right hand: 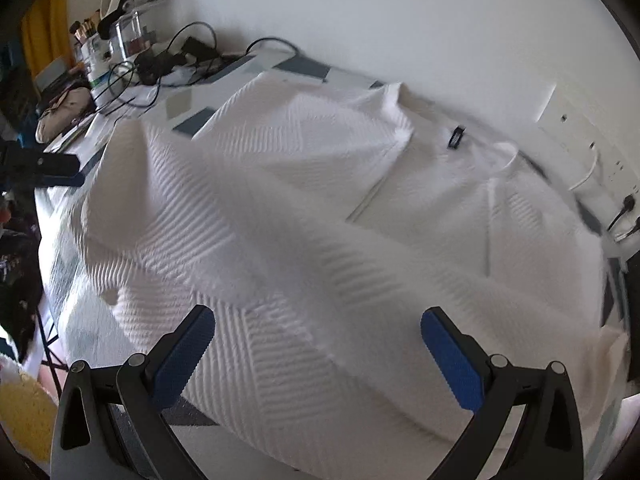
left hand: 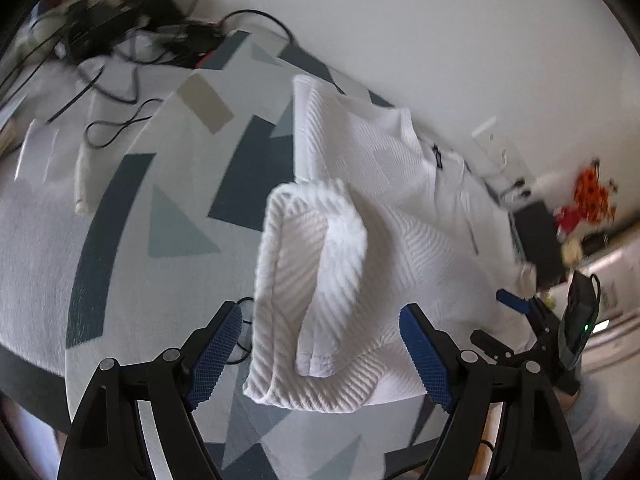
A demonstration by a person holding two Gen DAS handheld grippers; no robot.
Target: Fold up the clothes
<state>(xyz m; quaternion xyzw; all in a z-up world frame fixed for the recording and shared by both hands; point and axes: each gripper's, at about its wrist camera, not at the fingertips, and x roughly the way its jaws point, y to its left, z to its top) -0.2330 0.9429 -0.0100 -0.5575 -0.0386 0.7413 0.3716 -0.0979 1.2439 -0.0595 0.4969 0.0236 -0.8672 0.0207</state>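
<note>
A white ribbed garment (left hand: 372,208) lies on a table with a grey, blue and white geometric cover (left hand: 168,216). Its sleeve (left hand: 304,280) is folded over and points toward the near edge. My left gripper (left hand: 322,356) is open, its blue-padded fingers standing either side of the sleeve's cuff without touching it. In the right wrist view the same garment (right hand: 320,208) fills the table, with a small dark label (right hand: 456,136) near its collar. My right gripper (right hand: 318,344) is open just above the rumpled near part of the fabric. The right gripper also shows at the left view's right edge (left hand: 520,308).
Black cables and chargers (left hand: 132,28) clutter the table's far left end. Jars, brushes and bottles (right hand: 104,40) stand beyond them. A white wall runs behind the table, with a white power strip (right hand: 592,160) at its far right. A dark box (left hand: 536,236) sits right of the garment.
</note>
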